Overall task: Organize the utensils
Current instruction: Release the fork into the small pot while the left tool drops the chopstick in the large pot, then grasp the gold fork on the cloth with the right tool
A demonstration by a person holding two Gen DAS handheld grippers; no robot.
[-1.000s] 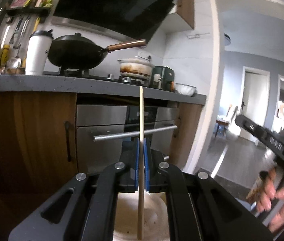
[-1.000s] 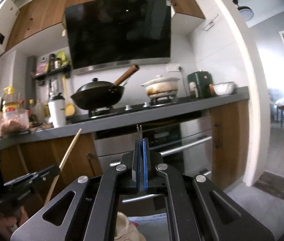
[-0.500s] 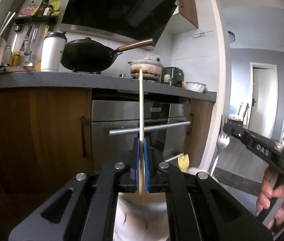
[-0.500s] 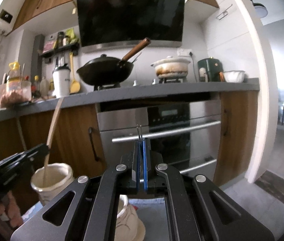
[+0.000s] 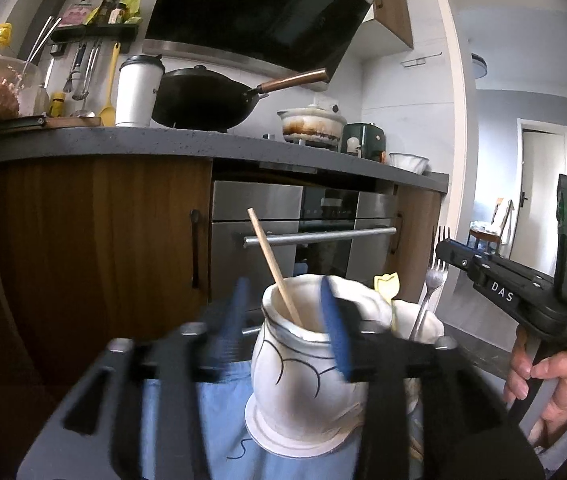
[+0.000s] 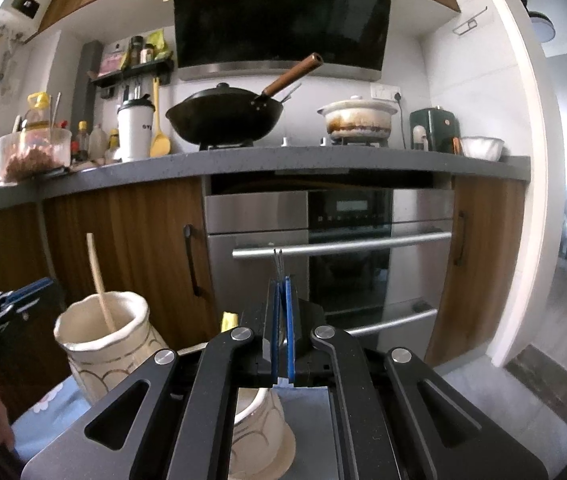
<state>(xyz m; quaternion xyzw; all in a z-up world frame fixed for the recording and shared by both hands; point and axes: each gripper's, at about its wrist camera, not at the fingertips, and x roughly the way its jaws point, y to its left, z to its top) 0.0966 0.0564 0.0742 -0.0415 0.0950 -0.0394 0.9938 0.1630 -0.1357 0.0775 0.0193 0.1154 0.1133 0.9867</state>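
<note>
In the left wrist view, the left gripper point(image 5: 285, 316) had its blue-padded jaws spread wide and motion-blurred, flanking the rim of a glazed cream ceramic jar point(image 5: 303, 376) with dark curved lines. A slim, round wooden chopstick point(image 5: 273, 266) stood inside it, leaning toward 11 o'clock. The jar sat on a pale blue cloth point(image 5: 223, 408). At 3 o'clock, the right gripper point(image 5: 449, 248), gripped by a bare hand point(image 5: 551, 384), held a steel fork point(image 5: 431, 284) upright, tines up, above a second jar point(image 5: 419, 320). In the right wrist view, the right gripper point(image 6: 282, 300) was clamped on the fork point(image 6: 279, 260), its thin tines showing edge-on above the pads. The wavy-rimmed jar point(image 6: 111, 348) with the chopstick point(image 6: 99, 280) stood at 9 o'clock.
</note>
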